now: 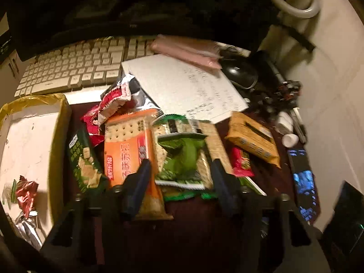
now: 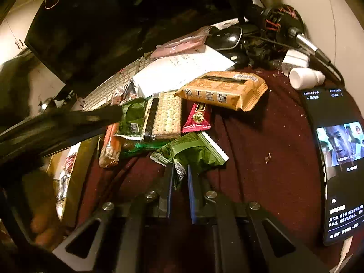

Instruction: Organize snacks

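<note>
A heap of snack packets lies on the dark red desk mat (image 2: 273, 136). My left gripper (image 1: 180, 162) is open, its fingers straddling a green cracker packet (image 1: 182, 157) beside an orange soda-cracker pack (image 1: 129, 145). A dark green packet (image 1: 83, 159) and a red crumpled wrapper (image 1: 111, 102) lie to the left. My right gripper (image 2: 179, 168) is shut on the edge of a green snack packet (image 2: 193, 152). Beyond it lie a cracker pack (image 2: 167, 116), a small red packet (image 2: 198, 118) and a yellow-orange biscuit pack (image 2: 225, 88). The left gripper's arm (image 2: 68, 122) crosses the right wrist view.
A cardboard box (image 1: 29, 141) with wrappers stands left. A keyboard (image 1: 75, 68), monitor (image 2: 113, 22), white notepad (image 1: 182, 86), pink pouch (image 1: 186, 50) and mouse (image 1: 238, 72) sit behind. A lit phone (image 2: 339, 159), white bottle (image 2: 304, 77) and cables lie right.
</note>
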